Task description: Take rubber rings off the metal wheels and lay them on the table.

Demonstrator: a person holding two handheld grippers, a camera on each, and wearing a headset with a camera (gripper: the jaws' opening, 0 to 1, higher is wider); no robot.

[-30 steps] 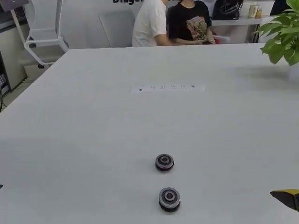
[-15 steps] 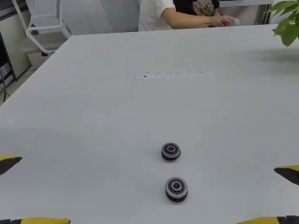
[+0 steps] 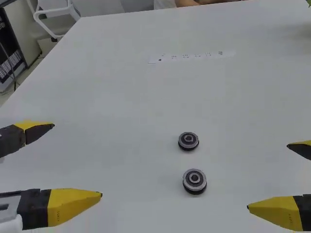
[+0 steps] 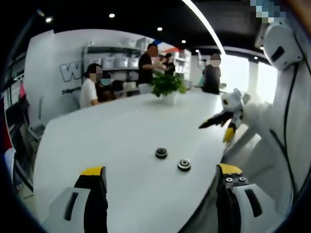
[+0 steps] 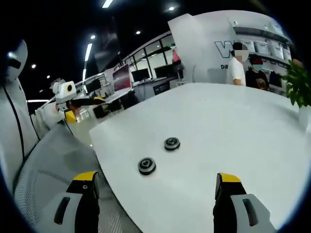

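Since half a second ago the left yellow-tipped two-jaw gripper (image 3: 77, 160) and the right yellow-tipped two-jaw gripper (image 3: 267, 176) have come well into the head view from its lower corners, where only their tips showed. Unmoved, the near small round metal wheel (image 3: 195, 180) and the far small round metal wheel (image 3: 188, 141) lie flat on the white table (image 3: 121, 97), just apart, each with a dark ring round it, between the two pairs of fingers and touched by neither. Both grippers have their fingers spread wide, holding nothing. Far beyond the fingertips stands a green potted plant (image 4: 167, 85)
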